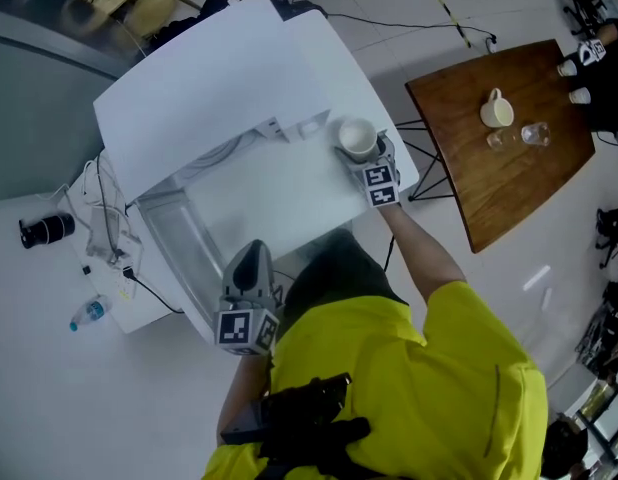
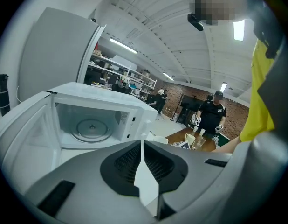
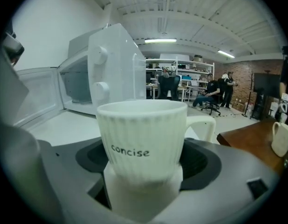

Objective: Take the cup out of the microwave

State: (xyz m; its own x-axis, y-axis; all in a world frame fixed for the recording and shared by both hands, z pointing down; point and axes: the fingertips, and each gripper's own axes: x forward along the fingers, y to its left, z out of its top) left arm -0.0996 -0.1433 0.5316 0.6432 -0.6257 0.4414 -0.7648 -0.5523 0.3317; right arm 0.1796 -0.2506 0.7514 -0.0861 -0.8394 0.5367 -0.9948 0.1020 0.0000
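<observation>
A white ribbed cup (image 3: 141,143) printed "concise", handle to the right, sits between the jaws of my right gripper (image 3: 144,171), which is shut on it. In the head view the cup (image 1: 357,138) and right gripper (image 1: 361,150) are over the right end of the white table (image 1: 289,193), just right of the microwave (image 1: 219,88). The microwave (image 2: 95,118) stands open, its door (image 1: 184,253) swung left; the glass turntable (image 2: 90,127) is bare. My left gripper (image 1: 251,256) is at the table's front edge by the door. Its jaws meet with nothing between them (image 2: 141,164).
A brown wooden table (image 1: 519,183) stands to the right, carrying another white cup (image 1: 496,110) and a glass (image 1: 535,134). A plastic bottle (image 1: 89,313) and cables lie on the floor at left. People stand beyond the wooden table (image 2: 211,118).
</observation>
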